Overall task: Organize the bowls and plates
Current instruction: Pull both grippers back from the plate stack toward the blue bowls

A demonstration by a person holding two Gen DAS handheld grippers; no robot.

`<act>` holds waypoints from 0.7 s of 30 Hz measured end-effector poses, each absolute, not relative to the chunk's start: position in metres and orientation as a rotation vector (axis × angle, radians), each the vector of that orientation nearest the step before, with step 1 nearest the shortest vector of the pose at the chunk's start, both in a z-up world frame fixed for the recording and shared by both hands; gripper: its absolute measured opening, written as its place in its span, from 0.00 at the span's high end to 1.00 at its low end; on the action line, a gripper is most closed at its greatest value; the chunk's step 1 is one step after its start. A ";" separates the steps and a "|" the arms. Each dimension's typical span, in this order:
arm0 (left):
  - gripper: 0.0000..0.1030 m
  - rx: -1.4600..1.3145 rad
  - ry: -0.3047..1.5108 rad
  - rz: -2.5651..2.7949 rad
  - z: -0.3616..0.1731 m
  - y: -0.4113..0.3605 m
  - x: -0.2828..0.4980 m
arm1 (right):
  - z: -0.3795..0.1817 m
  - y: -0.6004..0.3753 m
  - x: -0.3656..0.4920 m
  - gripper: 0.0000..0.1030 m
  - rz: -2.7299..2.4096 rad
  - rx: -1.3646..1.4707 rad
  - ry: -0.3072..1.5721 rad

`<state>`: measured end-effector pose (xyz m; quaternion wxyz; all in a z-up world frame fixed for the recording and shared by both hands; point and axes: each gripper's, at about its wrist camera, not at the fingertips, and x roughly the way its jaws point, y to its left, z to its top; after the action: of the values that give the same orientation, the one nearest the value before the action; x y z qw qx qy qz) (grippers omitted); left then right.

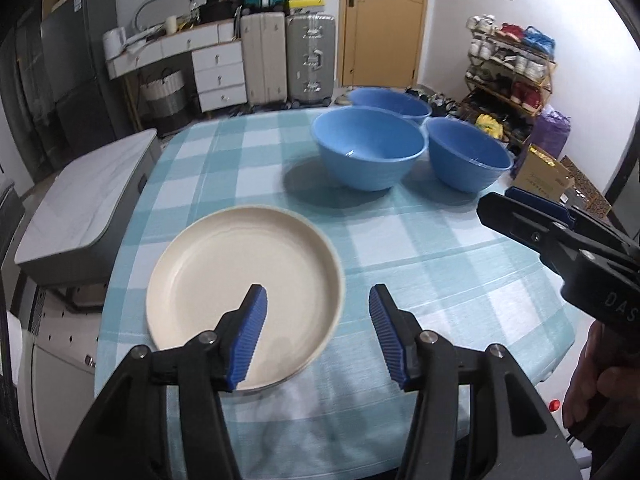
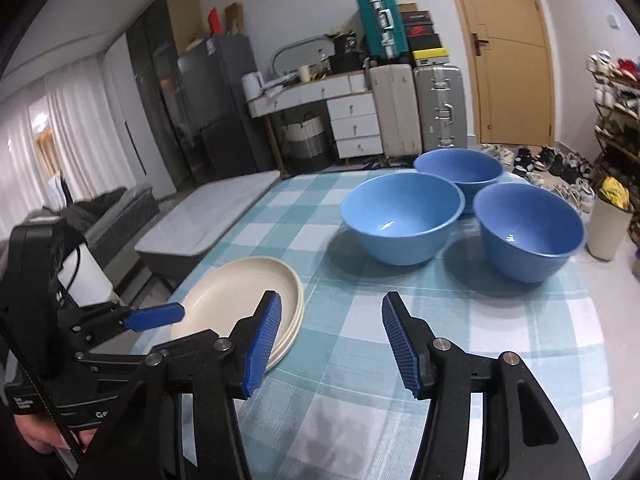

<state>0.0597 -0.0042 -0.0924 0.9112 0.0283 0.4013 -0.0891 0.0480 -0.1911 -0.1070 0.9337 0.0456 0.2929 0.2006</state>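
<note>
a stack of cream plates [image 2: 256,294], smooth and shallow-rimmed, sits at nine o'clock on the desk [image 1: 420,248], under a soft teal checked cloth. the left claw [image 1: 318,300] hangs above it, jaws apart, holding nothing. three glossy blue bowls [image 2: 402,216], deep and round, cluster at one o'clock, rims almost touching. the right claw [image 2: 332,308] is also parted and empty. risk: the plate stack lies near the desk edge and a nudge could slide it off; slick bowl walls could slip from the ribbed pads.
</note>
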 end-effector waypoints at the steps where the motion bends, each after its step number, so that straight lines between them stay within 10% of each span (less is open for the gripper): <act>1: 0.47 0.064 0.820 -0.189 -0.090 -0.008 0.059 | -0.104 -0.197 0.044 0.34 0.393 0.105 0.583; 13: 0.44 0.112 0.744 -0.233 -0.069 -0.054 0.054 | -0.072 -0.246 -0.002 0.05 0.241 0.126 0.370; 16: 0.07 0.116 0.698 -0.207 -0.065 -0.059 0.056 | -0.074 -0.256 0.000 0.04 0.232 0.135 0.384; 21: 0.01 0.163 0.563 -0.150 -0.059 -0.068 0.053 | -0.082 -0.270 0.007 0.04 0.221 0.179 0.416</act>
<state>0.0532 -0.0680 -0.0586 0.9546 0.0803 0.2770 -0.0741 0.0073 -0.2696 -0.0825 0.9684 0.0884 0.2058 0.1093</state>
